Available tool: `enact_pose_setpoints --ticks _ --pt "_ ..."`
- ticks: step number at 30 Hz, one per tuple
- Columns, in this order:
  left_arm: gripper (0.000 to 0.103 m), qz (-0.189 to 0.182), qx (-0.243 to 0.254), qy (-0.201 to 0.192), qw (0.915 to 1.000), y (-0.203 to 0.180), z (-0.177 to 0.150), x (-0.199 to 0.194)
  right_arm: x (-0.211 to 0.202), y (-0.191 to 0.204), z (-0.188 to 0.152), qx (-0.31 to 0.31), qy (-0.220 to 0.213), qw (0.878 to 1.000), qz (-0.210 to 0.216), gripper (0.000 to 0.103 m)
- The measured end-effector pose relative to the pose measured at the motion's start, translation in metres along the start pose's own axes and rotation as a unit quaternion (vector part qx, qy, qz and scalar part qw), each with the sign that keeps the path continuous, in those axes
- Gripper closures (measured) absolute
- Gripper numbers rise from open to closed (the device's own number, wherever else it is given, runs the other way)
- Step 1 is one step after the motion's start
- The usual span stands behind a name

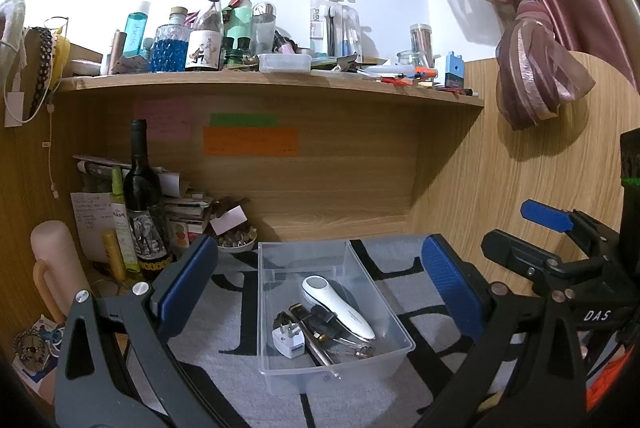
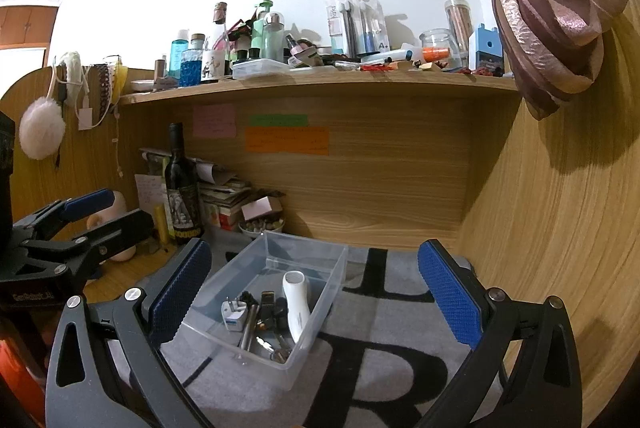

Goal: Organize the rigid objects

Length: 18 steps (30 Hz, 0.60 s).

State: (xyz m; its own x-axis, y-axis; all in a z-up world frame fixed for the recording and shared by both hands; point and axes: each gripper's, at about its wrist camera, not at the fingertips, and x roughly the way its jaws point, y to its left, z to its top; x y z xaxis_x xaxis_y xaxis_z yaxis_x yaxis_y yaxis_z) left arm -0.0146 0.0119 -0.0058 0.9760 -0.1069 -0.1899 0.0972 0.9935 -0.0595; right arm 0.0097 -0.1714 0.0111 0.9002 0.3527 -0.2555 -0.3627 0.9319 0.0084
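Observation:
A clear plastic bin [image 1: 394, 352] stands on a grey mat with black letters [image 1: 404, 256]. It holds a white handheld device [image 1: 336, 306], a white plug adapter [image 1: 289, 342], a metal pen-like tool [image 1: 320, 350] and small dark and metal items. My left gripper [image 1: 320, 280] is open and empty, its blue pads either side of the bin, held back above it. In the right wrist view the bin [image 2: 224, 274] lies left of centre with the white device [image 2: 296, 302] and the adapter [image 2: 234, 314] inside. My right gripper [image 2: 316, 292] is open and empty.
A dark wine bottle [image 1: 140, 196], yellow tubes, stacked papers and a small bowl crowd the desk's back left. The wooden shelf [image 1: 264, 84] above carries bottles, jars and pens. A pink curtain [image 1: 532, 60] hangs at right. The right gripper [image 1: 560, 248] shows at the left wrist view's right edge.

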Motion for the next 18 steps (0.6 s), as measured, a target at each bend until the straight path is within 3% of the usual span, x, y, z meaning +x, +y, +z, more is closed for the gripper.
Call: enact_pose_setpoints --ticks 11,18 --pt "0.0 -0.007 0.005 -0.012 0.9999 -0.0052 0.0012 -0.0037 -0.0001 0.0015 0.0 -0.002 0.0 1.0 0.001 0.0" --pt "0.0 -0.003 -0.006 0.002 1.0 -0.0009 0.0007 0.0013 0.0007 0.0011 0.0011 -0.002 0.001 1.0 0.003 0.0"
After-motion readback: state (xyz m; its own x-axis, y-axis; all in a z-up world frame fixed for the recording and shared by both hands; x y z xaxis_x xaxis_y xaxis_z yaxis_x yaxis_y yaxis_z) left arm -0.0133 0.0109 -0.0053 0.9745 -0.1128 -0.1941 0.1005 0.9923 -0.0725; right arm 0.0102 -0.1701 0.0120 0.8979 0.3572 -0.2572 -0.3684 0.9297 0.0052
